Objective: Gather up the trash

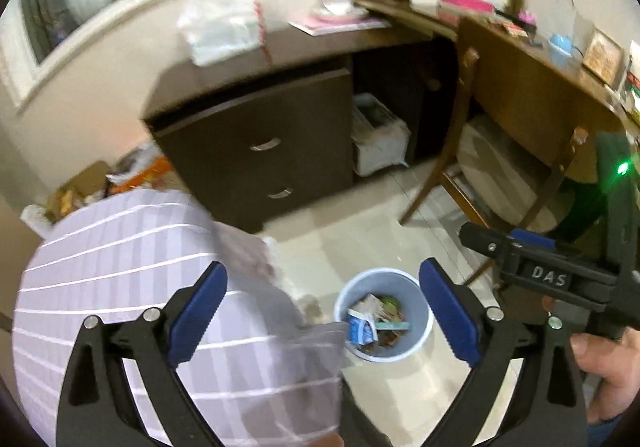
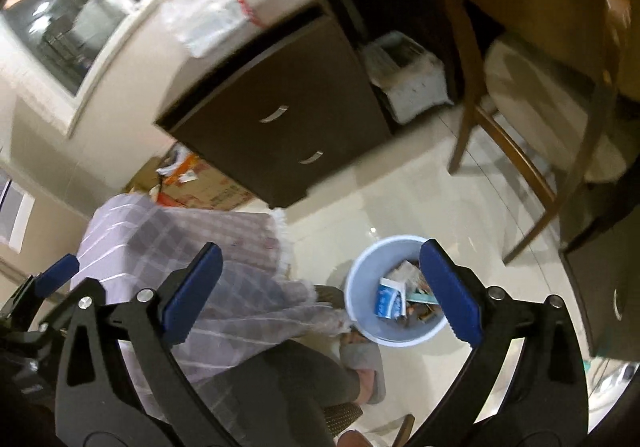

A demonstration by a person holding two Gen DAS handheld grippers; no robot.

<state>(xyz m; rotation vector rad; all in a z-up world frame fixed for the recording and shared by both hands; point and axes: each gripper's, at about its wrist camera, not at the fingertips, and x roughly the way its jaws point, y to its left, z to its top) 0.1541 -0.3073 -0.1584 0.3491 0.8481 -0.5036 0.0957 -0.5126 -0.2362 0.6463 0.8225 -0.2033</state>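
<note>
Trash fills bin below both gaping grippers.

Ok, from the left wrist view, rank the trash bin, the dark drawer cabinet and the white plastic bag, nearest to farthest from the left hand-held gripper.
1. Trash bin, on the floor just below the left hand-held gripper.
2. Dark drawer cabinet, ahead, beyond the bin.
3. White plastic bag, atop the cabinet by the window.

Bin on floor, trash inside. Drawer cabinet behind; plastic bag on top. Chair right, under desk.
</note>
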